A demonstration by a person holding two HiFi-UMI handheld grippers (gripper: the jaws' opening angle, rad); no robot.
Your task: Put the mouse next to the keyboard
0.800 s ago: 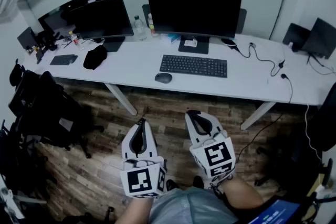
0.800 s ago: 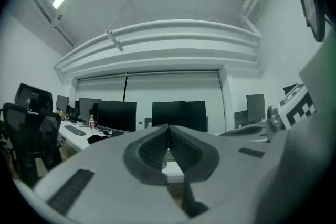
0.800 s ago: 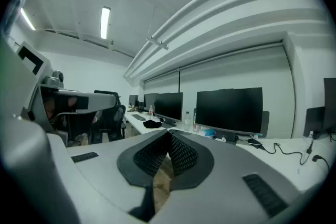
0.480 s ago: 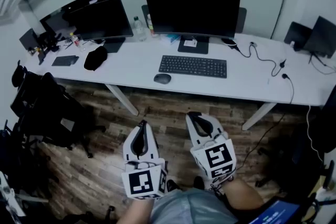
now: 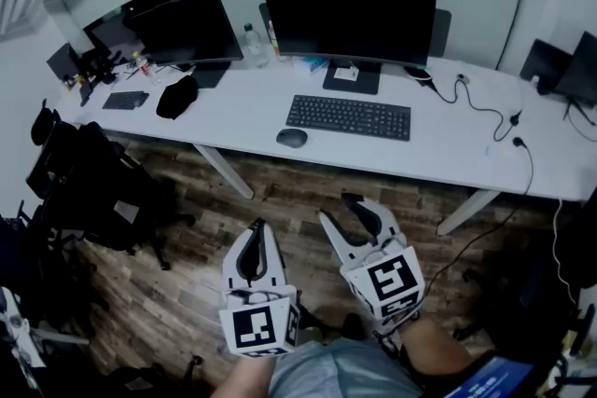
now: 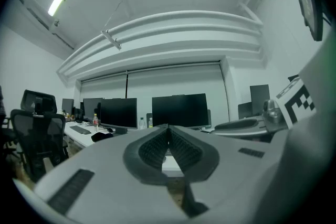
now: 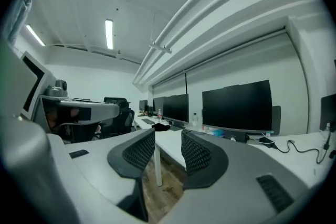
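Changed since a moment ago: right gripper (image 5: 347, 213), jaws together then, now parted to a moderate gap. Desk (image 5: 448, 144) and monitor (image 5: 349, 6) also sit slightly shifted in the head view. Little else different.

Right gripper: grips nothing, with only background showing through the gap in its own view. Left gripper (image 5: 254, 228): pads pressed flat together, nothing pinched between them. Both held level over the wooden floor (image 5: 187, 275), well short of the desk's front edge.

Mouse (image 5: 291, 138): lies on the desk near the front edge, just off the left front corner of the keyboard (image 5: 349, 117), with a small gap between the two. Sits roughly in front of the big monitor. Touched by neither gripper.

Progress, as a judgement: barely begun. No reach and no grasp yet. Still to do: approach the desk, close the parted jaws on the mouse, set it down beside the keyboard. Already close to the keyboard's left end, so possibly only a short shift needed. Cannot say which side is meant. Bare desk at the keyboard's right end too.

Containers: a clear bottle (image 5: 250, 43) upright at the back of the desk, left of the big monitor. Contents too small to tell. Nothing else on the desk recognisable as a holder.
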